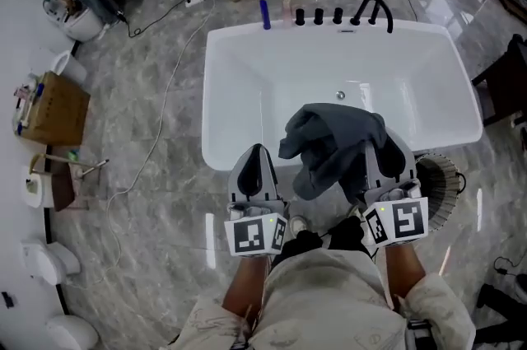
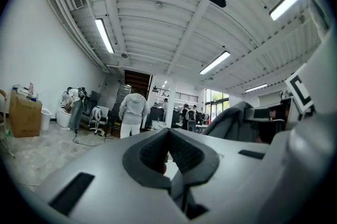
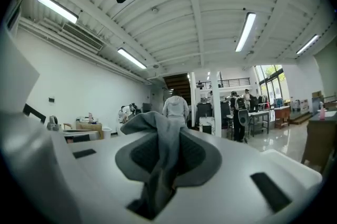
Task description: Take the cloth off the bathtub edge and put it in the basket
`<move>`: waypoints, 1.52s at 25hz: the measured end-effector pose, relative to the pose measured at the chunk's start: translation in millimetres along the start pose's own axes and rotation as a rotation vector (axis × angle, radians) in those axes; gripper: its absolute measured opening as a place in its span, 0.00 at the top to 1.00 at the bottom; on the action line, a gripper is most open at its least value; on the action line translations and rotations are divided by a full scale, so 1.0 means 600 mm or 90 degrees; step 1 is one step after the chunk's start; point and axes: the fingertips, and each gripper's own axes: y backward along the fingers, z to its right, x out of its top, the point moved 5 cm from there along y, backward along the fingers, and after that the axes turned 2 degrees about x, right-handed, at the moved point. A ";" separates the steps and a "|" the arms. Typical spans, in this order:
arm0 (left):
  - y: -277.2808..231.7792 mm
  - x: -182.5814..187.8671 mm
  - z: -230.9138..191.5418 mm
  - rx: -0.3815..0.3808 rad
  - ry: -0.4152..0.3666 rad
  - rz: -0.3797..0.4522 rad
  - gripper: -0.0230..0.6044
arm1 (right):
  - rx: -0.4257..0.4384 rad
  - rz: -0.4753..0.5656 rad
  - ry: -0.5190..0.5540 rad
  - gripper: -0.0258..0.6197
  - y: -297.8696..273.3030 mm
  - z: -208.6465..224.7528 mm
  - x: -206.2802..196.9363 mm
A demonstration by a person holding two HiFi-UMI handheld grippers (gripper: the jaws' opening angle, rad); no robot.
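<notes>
Cloth [image 1: 333,147], dark grey and bunched, hangs from the right gripper [image 1: 383,151], whose jaws are pinched narrowly on a fold of it, over the near rim of the white bathtub [image 1: 247,68]. The left gripper [image 1: 258,152] is alongside, apart from the cloth, its jaws closed together with nothing between them. A round slatted basket [image 1: 442,185] stands on the floor by the tub's near right corner, partly hidden behind the right gripper.

Glossy grey marble floor [image 1: 156,175]. Cardboard box [image 1: 53,109] at left edge, with a white cable [image 1: 167,93] trailing across the floor. White ribbed ceiling [image 2: 158,17] with strip lights [image 2: 104,35]. White wall [image 3: 79,91] at left, windows [image 3: 269,72] far right.
</notes>
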 end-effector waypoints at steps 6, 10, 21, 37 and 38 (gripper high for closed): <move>-0.049 0.037 0.118 -0.081 -0.013 0.028 0.97 | -0.077 0.043 0.019 0.88 0.059 0.105 0.052; -0.077 0.048 0.184 -0.123 -0.010 0.036 0.97 | -0.127 0.051 0.021 0.88 0.096 0.170 0.064; -0.142 0.031 0.420 -0.279 -0.007 0.026 0.97 | -0.311 0.058 0.025 0.88 0.267 0.370 0.080; -0.203 -0.057 0.768 -0.476 0.009 -0.028 0.97 | -0.553 0.021 0.031 0.88 0.524 0.619 0.042; -0.204 -0.062 0.791 -0.487 0.010 -0.033 0.97 | -0.564 0.018 0.032 0.88 0.540 0.633 0.041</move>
